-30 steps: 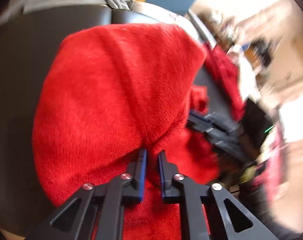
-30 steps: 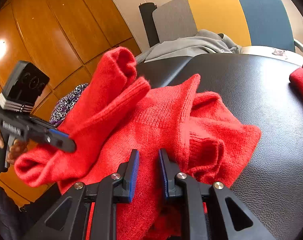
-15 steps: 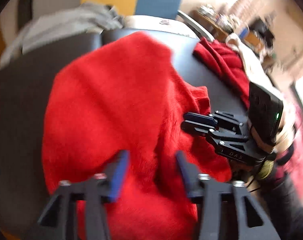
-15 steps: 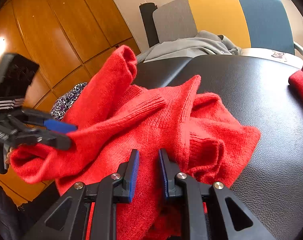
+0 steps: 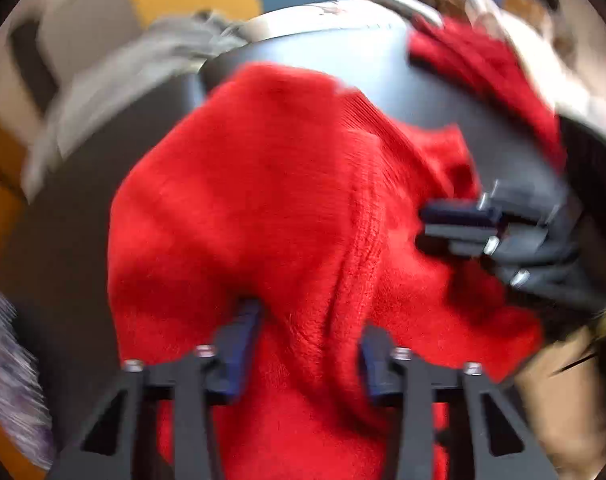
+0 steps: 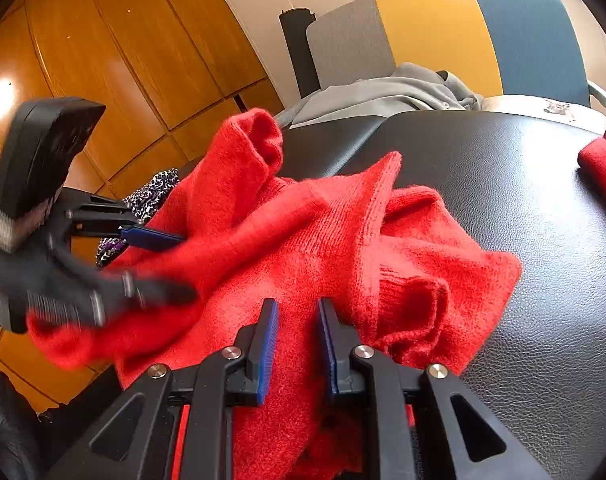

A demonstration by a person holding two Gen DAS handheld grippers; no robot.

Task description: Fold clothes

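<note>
A red knit sweater [image 5: 271, 200] lies bunched on the black padded surface [image 6: 503, 184]; it also fills the right wrist view [image 6: 303, 248]. My left gripper [image 5: 307, 336] is open, its jaws apart on either side of a fold of the sweater, and it shows at the left of the right wrist view [image 6: 159, 264]. My right gripper [image 6: 297, 332] is shut on the sweater, with red cloth pinched between its narrow jaws; it also shows at the right of the left wrist view [image 5: 447, 224].
A grey garment [image 6: 383, 92] lies at the far edge, before a grey, yellow and blue chair back [image 6: 443, 32]. Another red piece [image 6: 603, 160] lies at the right edge. A patterned cloth [image 6: 151, 192] lies by the wooden wall panels [image 6: 123, 60].
My left gripper has opened and let go of the sweater fold, which has dropped lower. The right gripper has stayed put, still shut on the sweater.
</note>
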